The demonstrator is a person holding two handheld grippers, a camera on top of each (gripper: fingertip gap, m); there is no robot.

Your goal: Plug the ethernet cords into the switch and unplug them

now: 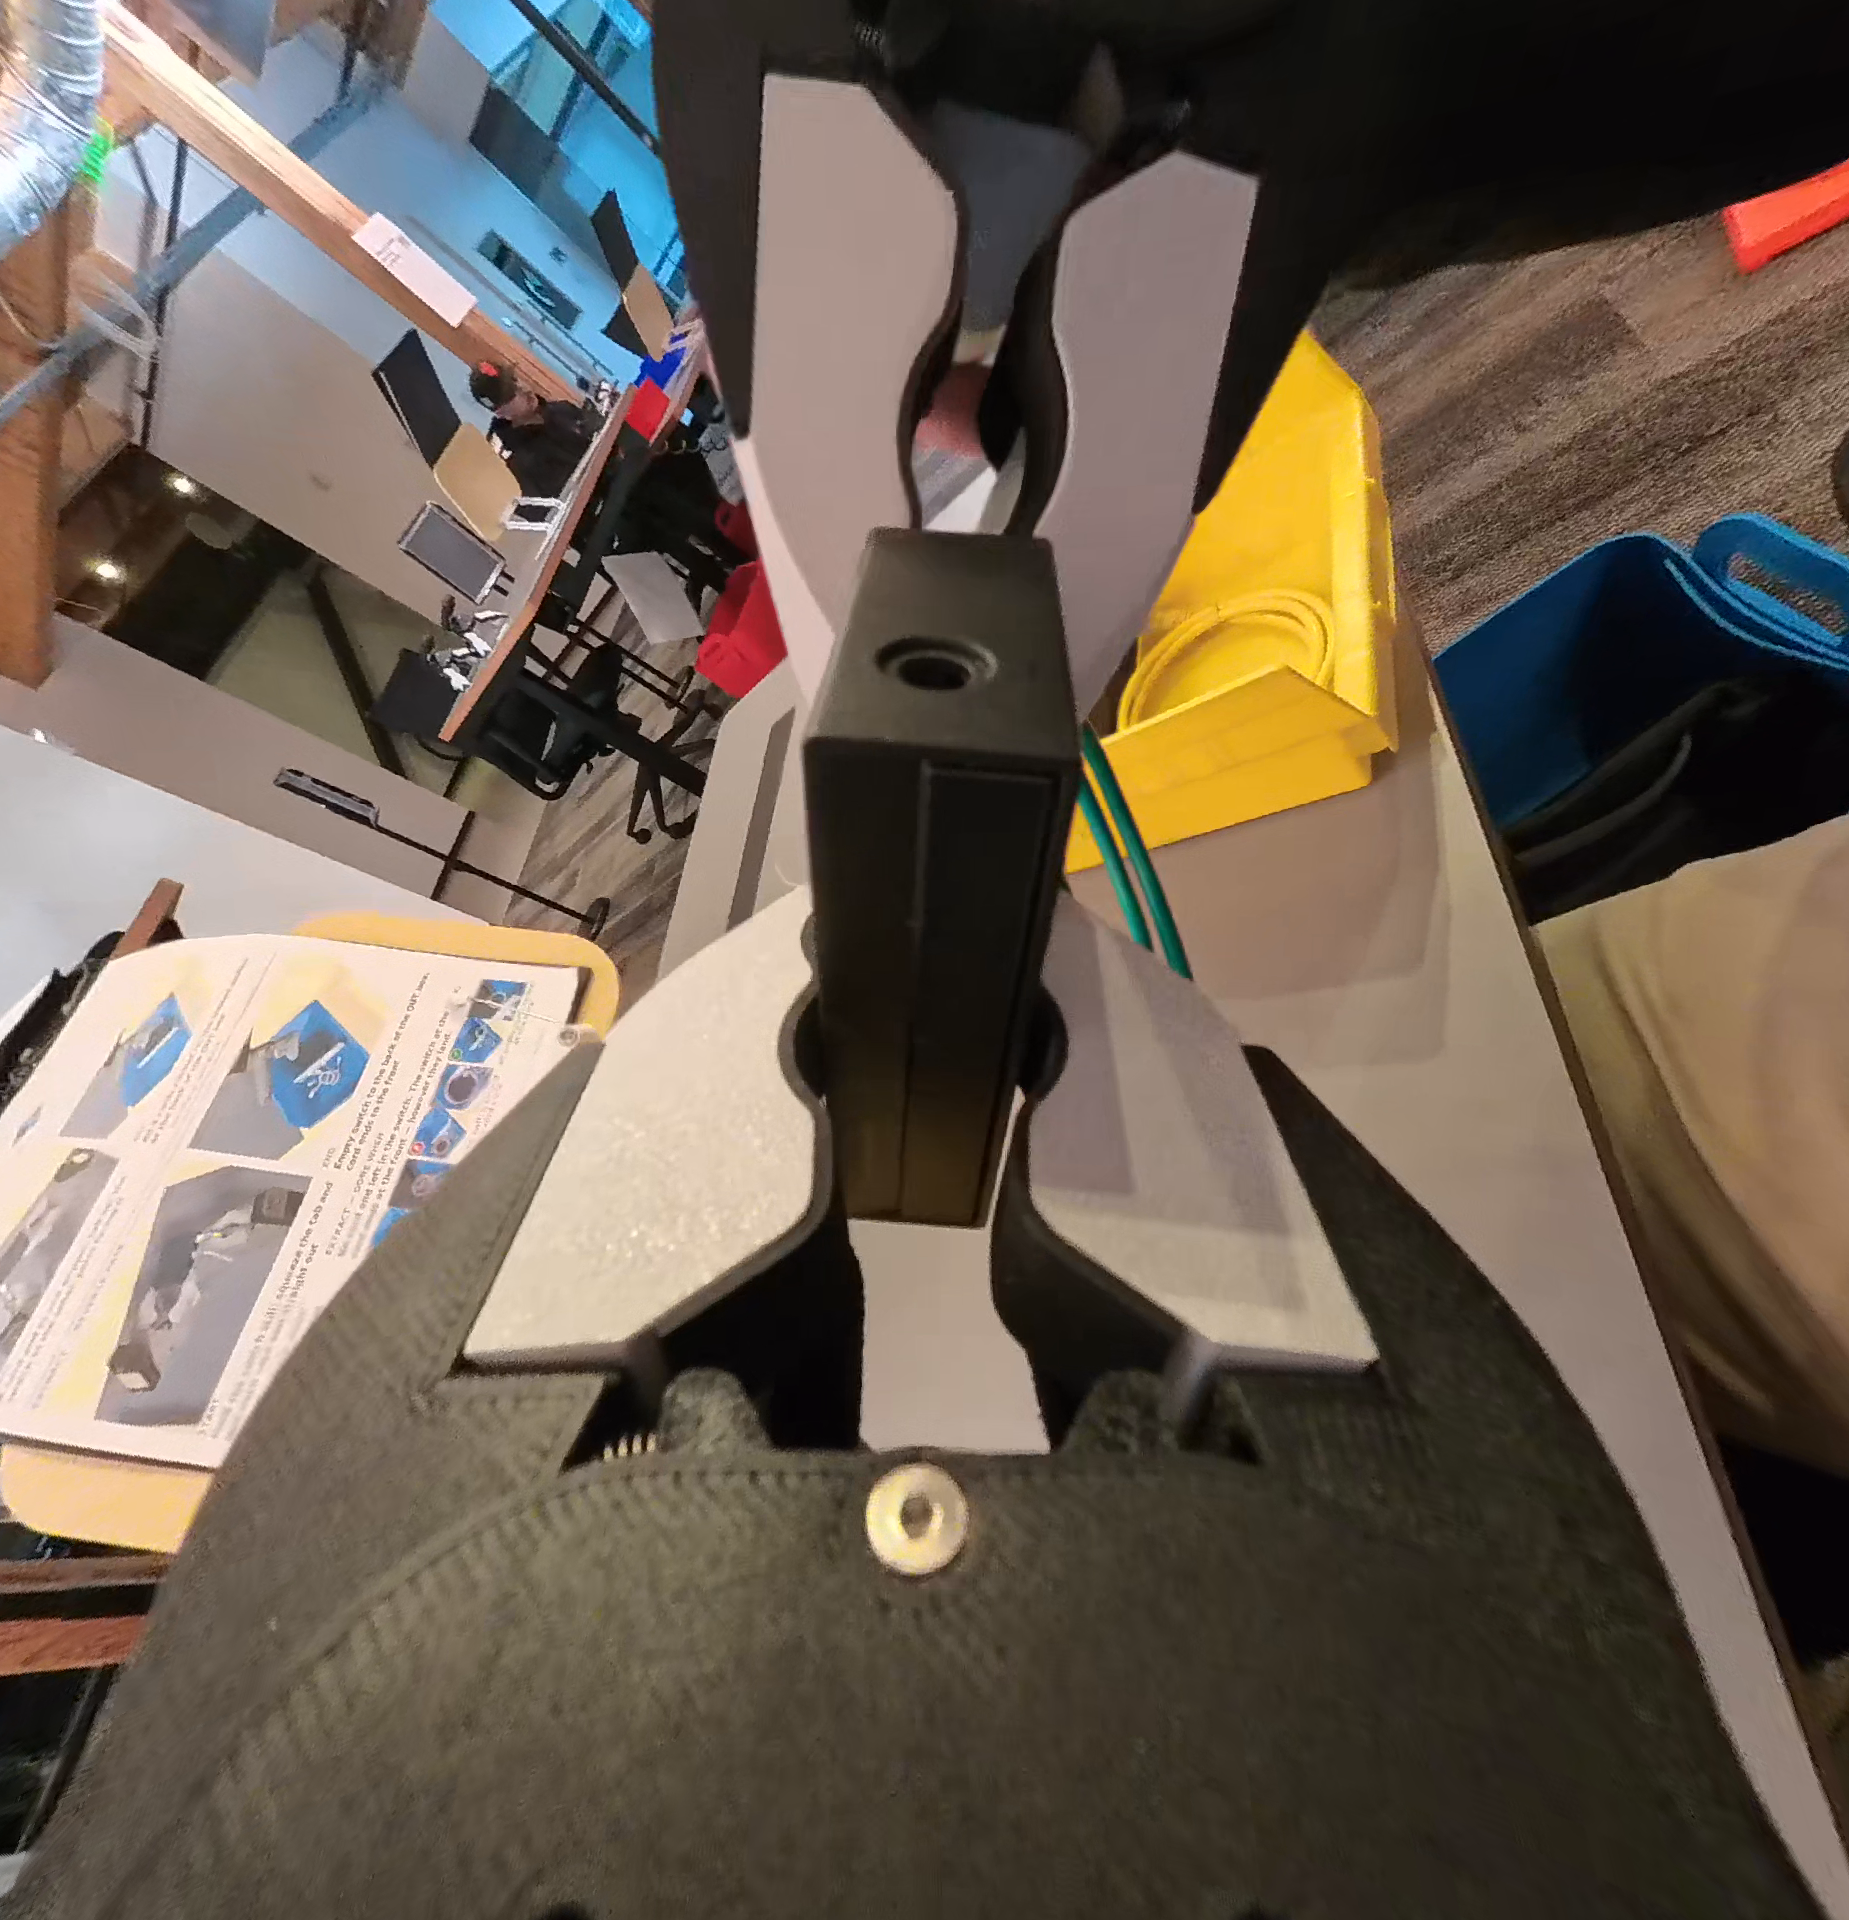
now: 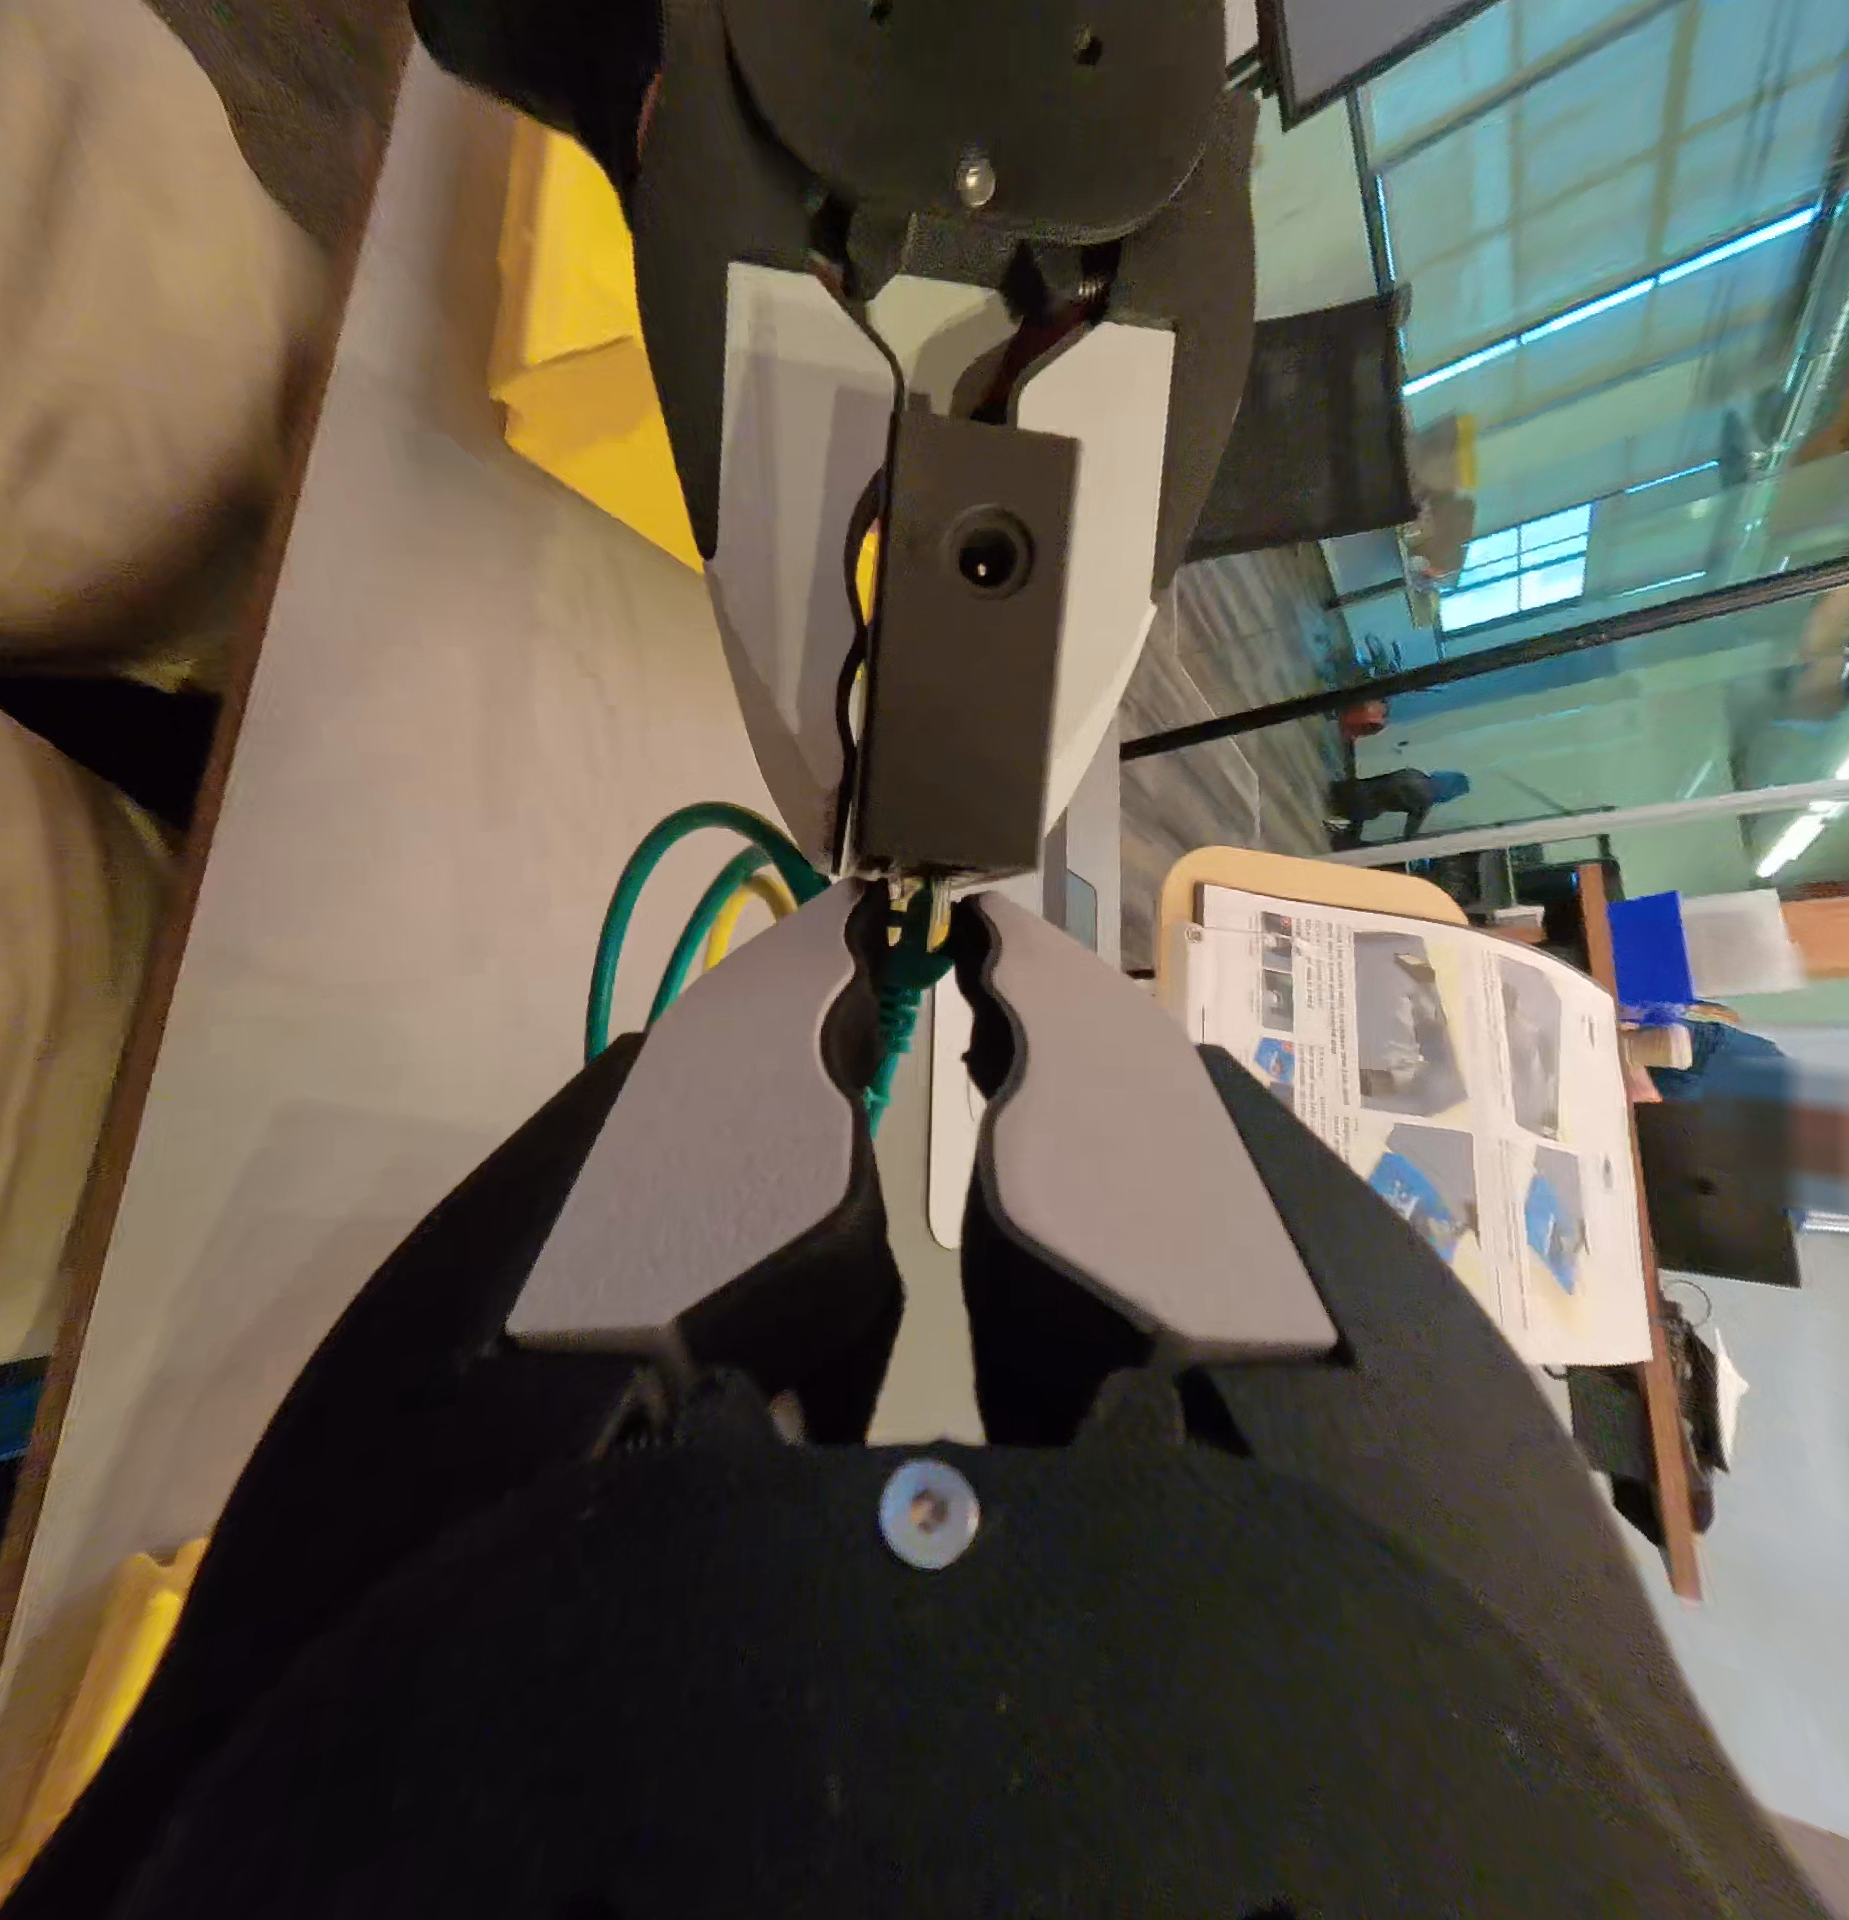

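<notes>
Switch (image 1: 935, 831): small black rectangular box

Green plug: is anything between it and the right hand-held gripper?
Nothing visible is. The green plug sits between the fingers of the right hand-held gripper, at the black switch clamped in the left hand-held gripper.

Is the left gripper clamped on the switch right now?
Yes: in the left wrist view the left gripper has both fingers pressed against the sides of the black switch.

Grey table (image 1: 1502, 935) — yellow bin (image 1: 1304, 582) on it; printed sheet (image 1: 203, 1153) alongside.
</notes>
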